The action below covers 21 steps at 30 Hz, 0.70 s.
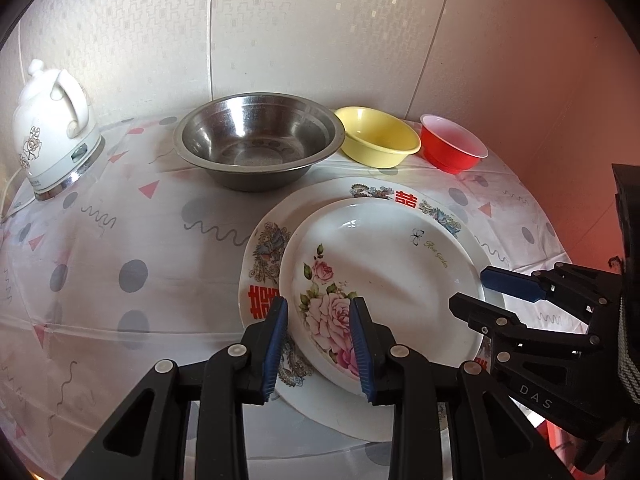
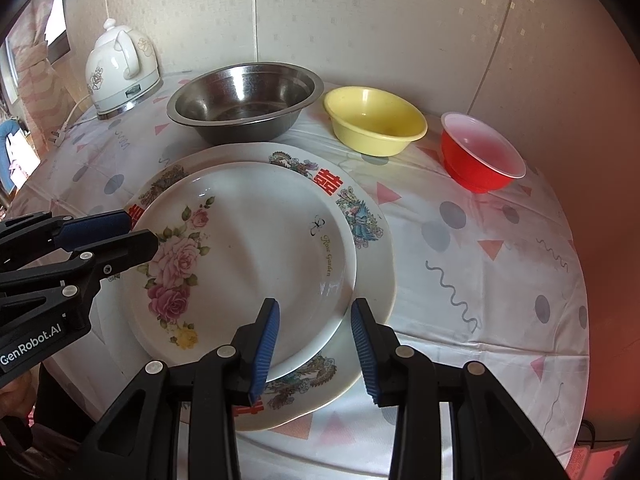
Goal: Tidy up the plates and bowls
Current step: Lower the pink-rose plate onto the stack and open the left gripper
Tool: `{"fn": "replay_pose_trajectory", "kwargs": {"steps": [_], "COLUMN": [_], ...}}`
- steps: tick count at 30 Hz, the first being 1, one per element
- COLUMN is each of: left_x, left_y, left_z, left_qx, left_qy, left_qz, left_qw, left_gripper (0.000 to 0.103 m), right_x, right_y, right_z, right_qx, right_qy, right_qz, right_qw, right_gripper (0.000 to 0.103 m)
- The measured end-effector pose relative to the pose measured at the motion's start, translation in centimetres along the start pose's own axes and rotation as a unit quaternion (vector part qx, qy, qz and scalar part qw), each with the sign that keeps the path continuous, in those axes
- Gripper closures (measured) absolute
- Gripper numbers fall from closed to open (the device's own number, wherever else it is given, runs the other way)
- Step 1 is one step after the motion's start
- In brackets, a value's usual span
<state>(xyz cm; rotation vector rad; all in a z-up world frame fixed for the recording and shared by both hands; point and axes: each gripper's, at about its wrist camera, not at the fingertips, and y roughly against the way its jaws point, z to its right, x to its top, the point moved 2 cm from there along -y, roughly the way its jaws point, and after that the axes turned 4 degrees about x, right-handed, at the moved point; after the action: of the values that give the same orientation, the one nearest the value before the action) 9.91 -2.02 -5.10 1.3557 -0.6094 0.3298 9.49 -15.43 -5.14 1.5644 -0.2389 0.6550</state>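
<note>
A white plate with pink roses lies on top of a larger plate with red characters and phoenix prints. My left gripper is open, its jaws standing either side of the rose plate's left rim; it also shows in the right wrist view. My right gripper is open over the plates' right rims; it also shows in the left wrist view. Behind stand a steel bowl, a yellow bowl and a red bowl.
A white electric kettle stands at the back left with its cord. The table has a patterned cloth. Walls close in behind and on the right.
</note>
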Motion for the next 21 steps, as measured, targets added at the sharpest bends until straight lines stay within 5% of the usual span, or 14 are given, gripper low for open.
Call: {"fn": "replay_pose_trajectory", "kwargs": {"steps": [10,21], "left_x": [-0.5,-0.6], "left_y": [0.3,1.7], "left_z": [-0.3,-1.8], "left_qx": [0.015,0.079], "left_qy": [0.007,0.038], "left_qz": [0.004,0.025], "left_qw": [0.9999,0.9958], "left_gripper": [0.072,0.072], "right_x": [-0.4,-0.5], "right_y": [0.0,0.0], "right_z": [-0.7,-1.0], "right_qx": [-0.013,-0.025], "right_qy": [0.013,0.011], "right_qz": [0.009,0.014], "right_qw": [1.0,1.0], "right_gripper": [0.063,0.063]}}
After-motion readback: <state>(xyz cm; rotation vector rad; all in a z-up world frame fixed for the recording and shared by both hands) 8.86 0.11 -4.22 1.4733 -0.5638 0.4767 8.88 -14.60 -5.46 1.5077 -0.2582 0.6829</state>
